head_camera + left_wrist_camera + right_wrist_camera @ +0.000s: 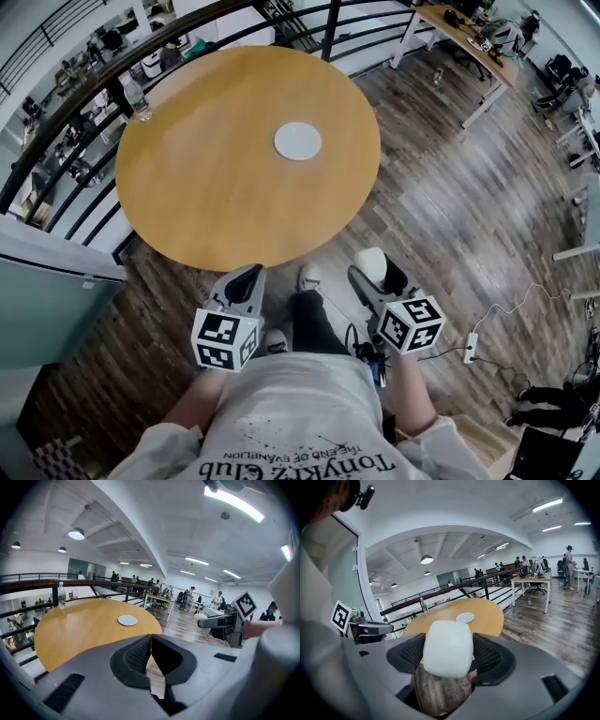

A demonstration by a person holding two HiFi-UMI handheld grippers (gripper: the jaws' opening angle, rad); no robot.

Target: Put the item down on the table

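The item is a smooth, matte white block with rounded corners and softly bulging sides. It is pinched between the jaws of the right gripper, whose dark pads have a fine ribbed texture and press against its left and right faces. In the head view the item is held in the air over the floor, off the near right edge of the table and not touching it.

The left gripper has its jaws pressed together with nothing between them. It is held just to the left, near the table's near edge, its marker cube close to the person's body.

The table is round, with a smooth, warm orange-brown wooden top. A flat white disc lies on its far right part. A clear plastic bottle stands upright at its far left rim. A dark curved railing runs behind the table. The floor is dark, streaky wood plank. A long desk stands at far right, and a white power strip lies on the floor at near right.
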